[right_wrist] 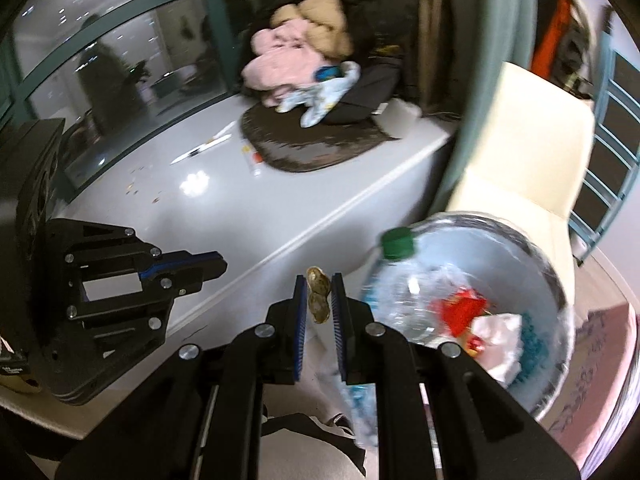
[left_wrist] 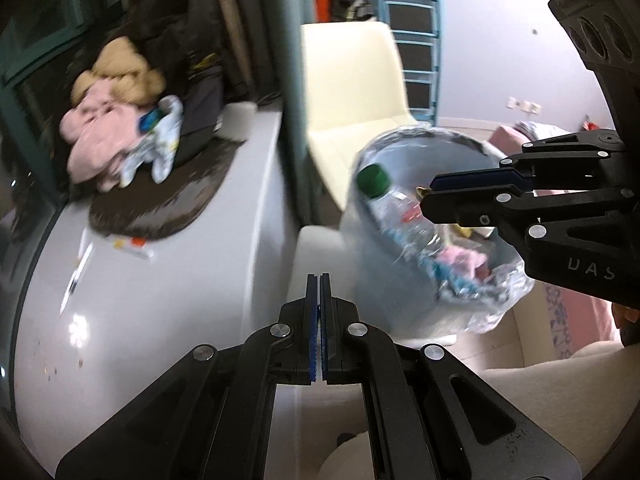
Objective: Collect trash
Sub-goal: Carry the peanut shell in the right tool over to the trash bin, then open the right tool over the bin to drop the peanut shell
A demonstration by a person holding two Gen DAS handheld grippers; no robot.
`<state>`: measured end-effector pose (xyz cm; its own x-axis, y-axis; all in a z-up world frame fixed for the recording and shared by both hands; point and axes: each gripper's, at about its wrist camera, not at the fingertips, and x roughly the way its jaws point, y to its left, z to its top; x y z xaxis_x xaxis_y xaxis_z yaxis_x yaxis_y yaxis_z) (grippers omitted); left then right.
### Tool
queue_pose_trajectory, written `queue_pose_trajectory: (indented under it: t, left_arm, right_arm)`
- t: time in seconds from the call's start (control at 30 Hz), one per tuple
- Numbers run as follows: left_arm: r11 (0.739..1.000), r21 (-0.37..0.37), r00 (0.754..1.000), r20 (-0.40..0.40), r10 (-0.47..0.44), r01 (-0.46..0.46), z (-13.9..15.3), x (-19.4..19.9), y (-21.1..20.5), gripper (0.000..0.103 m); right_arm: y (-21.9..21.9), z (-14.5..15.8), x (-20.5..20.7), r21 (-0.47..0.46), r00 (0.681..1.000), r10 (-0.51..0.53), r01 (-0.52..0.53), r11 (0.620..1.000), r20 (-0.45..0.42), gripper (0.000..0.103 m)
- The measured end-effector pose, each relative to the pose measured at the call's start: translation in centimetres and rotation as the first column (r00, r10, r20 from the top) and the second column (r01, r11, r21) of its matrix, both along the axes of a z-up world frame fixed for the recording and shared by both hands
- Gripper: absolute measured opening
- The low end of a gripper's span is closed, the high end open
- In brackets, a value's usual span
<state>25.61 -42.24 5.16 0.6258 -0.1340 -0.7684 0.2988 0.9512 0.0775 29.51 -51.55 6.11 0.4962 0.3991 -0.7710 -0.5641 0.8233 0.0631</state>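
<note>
My right gripper [right_wrist: 319, 280] is shut on a small crumpled gold wrapper [right_wrist: 318, 298], just left of the trash bin. The bin [right_wrist: 554, 280] is pale, lined with clear plastic, and holds a clear bottle with a green cap [right_wrist: 396, 243], a red wrapper [right_wrist: 460, 308] and white paper. In the left wrist view the bin [left_wrist: 372, 280] stands ahead and to the right, with the right gripper [left_wrist: 427, 197] at its rim and a gold scrap at its tip. My left gripper [left_wrist: 319, 280] is shut with nothing between its pads. It also shows at the left [right_wrist: 220, 266].
A white counter [left_wrist: 160, 300] carries a brown mat [left_wrist: 160, 208], a pile of pink and tan clothes [left_wrist: 108, 132], pens and small scraps. A cream chair [left_wrist: 352, 92] stands behind the bin. A blue ladder frame [left_wrist: 416, 40] leans at the back wall. A dark window [right_wrist: 100, 60] lies beyond the counter.
</note>
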Motion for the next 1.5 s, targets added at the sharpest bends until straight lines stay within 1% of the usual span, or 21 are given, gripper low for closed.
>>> queue_pose_trajectory:
  t: [0.2,0.37,0.63,0.73,0.93,1.23,1.27,1.33,1.37,1.4,1.47,1.5]
  left_arm:
    - [0.995,-0.001,0.995,0.013,-0.099,0.099,0.3,2.1,-3.0,0.0]
    - [0.983,-0.005,0.982,0.026,-0.185,0.185,0.6,3.2,-6.2,0.0]
    - [0.965,-0.021,0.965,0.026,-0.26,0.26,0.7,5.1,-10.4,0.0]
    - [0.96,-0.029,0.96,0.023,-0.279,0.279,0.6,5.8,-11.7,0.0]
    - [0.952,-0.042,0.953,0.009,-0.304,0.304,0.1,7.2,-13.9,0.0]
    - [0.948,-0.095,0.951,-0.035,-0.308,0.304,-1.1,8.7,-15.4,0.0]
    - [0.948,-0.096,0.95,-0.042,-0.31,0.305,-1.3,8.8,-15.6,0.001]
    - [0.946,-0.098,0.947,-0.054,-0.316,0.31,-1.6,8.9,-15.8,0.007]
    - [0.946,-0.093,0.947,-0.055,-0.318,0.312,-1.7,9.0,-16.0,0.015]
    - [0.946,-0.086,0.946,-0.054,-0.319,0.313,-1.8,9.0,-16.0,0.026]
    - [0.946,-0.081,0.946,-0.055,-0.319,0.314,-1.9,9.0,-16.1,0.039]
    - [0.946,-0.082,0.947,-0.054,-0.318,0.313,-1.9,9.1,-16.1,0.043]
  right_arm:
    - [-3.3,0.3,1.0,0.008,0.994,-0.105,0.104,0.994,0.011,0.014]
    - [-6.0,0.6,1.5,0.014,0.985,-0.171,0.171,0.985,0.014,0.014]
    - [-9.4,0.7,2.5,0.005,0.969,-0.246,0.246,0.969,0.032,0.014]
    - [-10.4,0.6,3.1,-0.002,0.966,-0.257,0.257,0.966,0.03,0.014]
    - [-11.5,0.1,4.1,-0.027,0.97,-0.242,0.243,0.97,0.017,0.014]
    - [-12.7,-1.0,5.2,-0.052,0.972,-0.235,0.234,0.971,-0.017,0.014]
    - [-12.8,-1.1,5.3,-0.056,0.972,-0.233,0.232,0.971,-0.018,0.014]
    - [-13.0,-1.3,5.5,-0.059,0.972,-0.234,0.233,0.971,-0.023,0.014]
    - [-13.0,-1.4,5.6,-0.061,0.971,-0.236,0.234,0.97,-0.027,0.014]
    - [-13.1,-1.4,5.7,-0.063,0.971,-0.238,0.236,0.97,-0.03,0.014]
    - [-13.1,-1.6,6.0,-0.07,0.971,-0.237,0.234,0.97,-0.039,0.014]
    - [-13.0,-1.7,6.1,-0.073,0.971,-0.236,0.232,0.97,-0.044,0.014]
